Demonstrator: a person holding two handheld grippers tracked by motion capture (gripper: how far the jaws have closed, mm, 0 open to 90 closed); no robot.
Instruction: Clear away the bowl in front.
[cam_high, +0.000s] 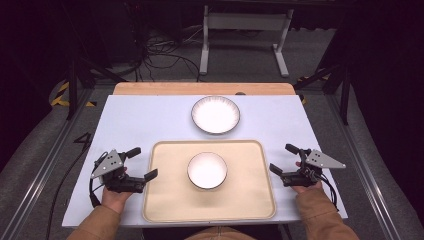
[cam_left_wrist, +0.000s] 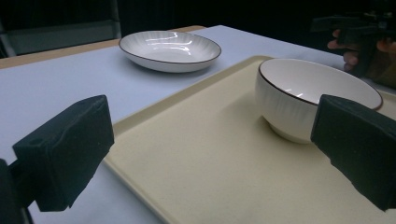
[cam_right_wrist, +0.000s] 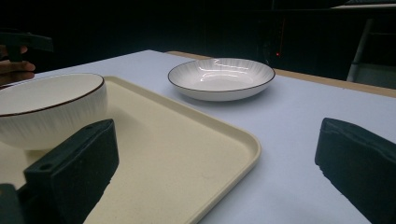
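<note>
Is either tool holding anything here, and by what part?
Nothing is held. The left tool and right tool are both open, flanking the tray.

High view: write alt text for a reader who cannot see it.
A white bowl sits mid-tray on a beige tray, flanked by the open left gripper and open right gripper, each hand-held. A white plate lies beyond the tray on the table.
</note>
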